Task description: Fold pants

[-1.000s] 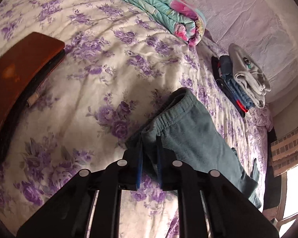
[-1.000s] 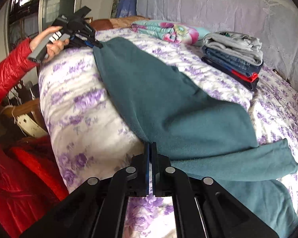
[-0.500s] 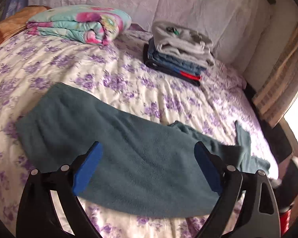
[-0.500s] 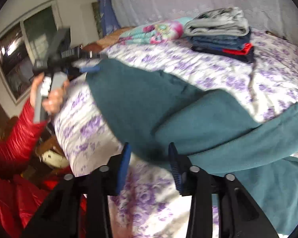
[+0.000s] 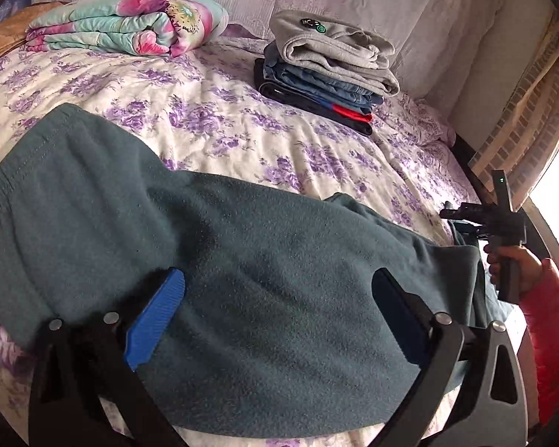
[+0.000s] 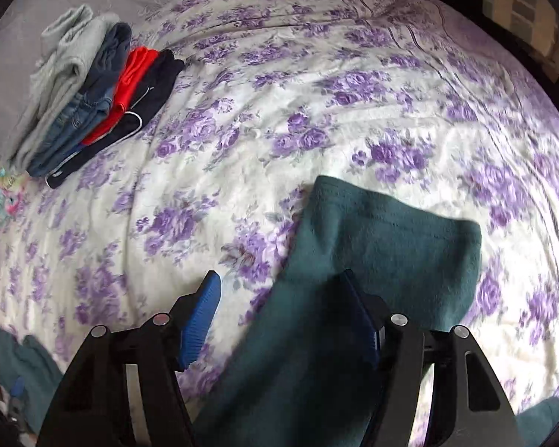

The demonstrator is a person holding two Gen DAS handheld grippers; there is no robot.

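Teal fleece pants [image 5: 242,268] lie flat across the purple-flowered bedspread [image 5: 212,126], waistband at the left, legs running right. My left gripper [image 5: 277,320] is open above the middle of the pants, holding nothing. My right gripper [image 6: 279,316] is open over the leg hems [image 6: 384,238]; its right finger hovers over the fabric, its left finger over bare bedspread [image 6: 316,85]. In the left wrist view the right gripper [image 5: 466,219] shows at the far right, held by a hand in a red sleeve.
A stack of folded clothes [image 5: 328,70] sits at the back of the bed by the lace-covered wall, also in the right wrist view [image 6: 93,93]. A rolled floral quilt [image 5: 130,24] lies back left. The bed's edge is close below both grippers.
Both grippers let go of the pants and opened wide. The left swung from the waistband to over the middle. The right moved to the leg hems.
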